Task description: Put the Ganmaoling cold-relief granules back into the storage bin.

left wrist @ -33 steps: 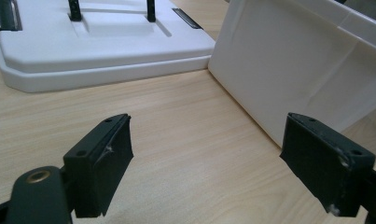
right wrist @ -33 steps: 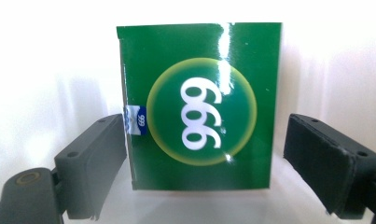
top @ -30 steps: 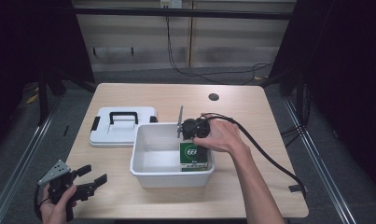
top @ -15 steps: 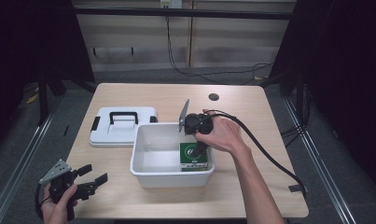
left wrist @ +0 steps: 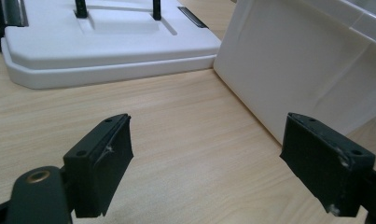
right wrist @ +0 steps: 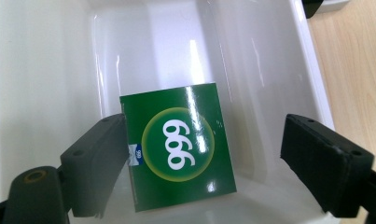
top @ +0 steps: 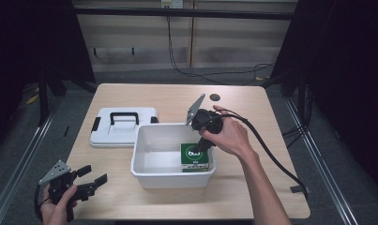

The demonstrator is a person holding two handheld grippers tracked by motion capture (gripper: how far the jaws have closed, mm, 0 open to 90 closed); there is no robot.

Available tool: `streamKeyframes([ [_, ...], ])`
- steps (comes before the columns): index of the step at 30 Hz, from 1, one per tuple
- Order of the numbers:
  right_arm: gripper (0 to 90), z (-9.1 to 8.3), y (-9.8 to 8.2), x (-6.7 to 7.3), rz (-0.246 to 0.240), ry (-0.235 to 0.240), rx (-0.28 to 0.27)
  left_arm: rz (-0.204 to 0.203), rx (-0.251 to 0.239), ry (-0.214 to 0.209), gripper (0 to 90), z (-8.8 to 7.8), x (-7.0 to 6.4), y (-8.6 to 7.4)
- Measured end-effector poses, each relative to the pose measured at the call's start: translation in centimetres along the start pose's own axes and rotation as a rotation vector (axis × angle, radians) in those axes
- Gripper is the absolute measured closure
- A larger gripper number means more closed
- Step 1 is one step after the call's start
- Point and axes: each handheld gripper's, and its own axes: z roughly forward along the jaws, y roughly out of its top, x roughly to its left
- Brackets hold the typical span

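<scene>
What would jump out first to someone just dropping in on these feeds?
The green box marked 999 lies in the right end of the white bin at mid-table, with the right gripper open just above it. The bin's white lid with its black handle lies flat to the bin's left, and the left gripper waits open near the table's front left corner.

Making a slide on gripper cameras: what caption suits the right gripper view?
Right gripper, jaws open, poised above a green "999" box lying inside a white plastic bin.

high: overhead, far | right: close, down into white bin (top: 144,154) | shared: bin
</scene>
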Motion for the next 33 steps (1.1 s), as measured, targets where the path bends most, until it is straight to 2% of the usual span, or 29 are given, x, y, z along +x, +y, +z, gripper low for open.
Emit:
streamKeyframes([
  [5,14.8,-0.8,-0.9,0.1,0.027,-0.026,-0.028,-0.002,0.004,0.004,16.0,0.1,-0.1,0.0],
  [9,14.7,-1.6,-2.1,0.2,0.029,-0.042,-0.093,-0.003,0.0,0.009,16.0,0.0,0.0,0.0],
  [15,15.5,-2.2,-3.6,0.8,0.035,-0.067,-0.118,-0.003,-0.004,0.006,16.0,0.0,-0.1,0.0],
  [16,15.4,-2.3,-3.8,1.0,0.05,-0.072,-0.123,-0.007,-0.001,0.006,16.0,0.0,-0.1,0.0],
  [21,15.0,-3.2,-5.5,1.4,0.085,-0.12,-0.223,-0.008,-0.002,0.008,16.0,-0.1,-0.1,0.0],
  [24,14.5,-3.7,-6.6,1.5,0.127,-0.149,-0.242,-0.008,-0.001,0.01,16.0,-0.1,-0.1,0.0],
  [26,14.6,-3.9,-7.3,1.6,0.147,-0.147,-0.267,-0.008,-0.001,0.009,16.0,-0.1,-0.1,-0.1],
  [28,15.8,-4.0,-7.9,1.7,0.158,-0.151,-0.265,-0.006,-0.001,0.009,16.0,-0.1,0.0,-0.1],
  [33,16.1,-4.6,-9.5,2.2,0.207,-0.23,-0.291,-0.008,0.002,0.013,16.0,-0.1,-0.1,-0.1],
])
